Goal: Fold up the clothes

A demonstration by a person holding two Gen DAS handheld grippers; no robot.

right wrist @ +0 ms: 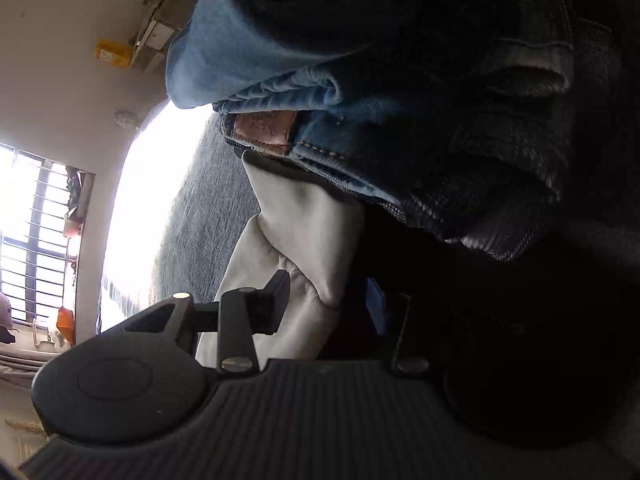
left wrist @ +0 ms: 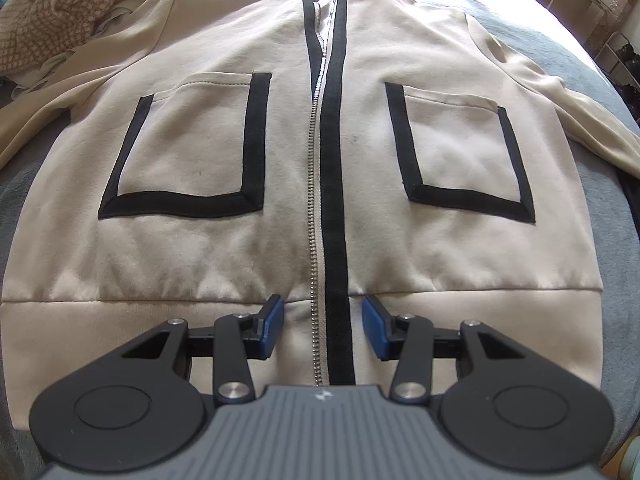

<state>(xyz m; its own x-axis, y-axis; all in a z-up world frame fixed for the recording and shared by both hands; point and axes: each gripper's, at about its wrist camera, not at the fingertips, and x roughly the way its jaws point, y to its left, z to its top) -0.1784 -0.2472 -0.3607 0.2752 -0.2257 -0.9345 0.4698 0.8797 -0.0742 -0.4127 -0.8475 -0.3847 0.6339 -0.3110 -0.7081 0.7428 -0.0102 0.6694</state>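
A: While the cream zip-up jacket with black trim (left wrist: 224, 216) lies flat on the grey blanket (left wrist: 600, 208), the left gripper (left wrist: 323, 326) hovers open over its hem.

B: The right gripper (right wrist: 328, 304) stands parted around a cream sleeve (right wrist: 296, 240), below blue jeans (right wrist: 360, 128); contact unclear.

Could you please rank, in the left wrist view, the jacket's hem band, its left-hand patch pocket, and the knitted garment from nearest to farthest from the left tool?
1. Hem band: directly under the left tool, at the jacket's bottom edge.
2. Patch pocket: farther up the jacket, left of the zipper.
3. Knitted garment: farthest, top-left corner beyond the shoulder.
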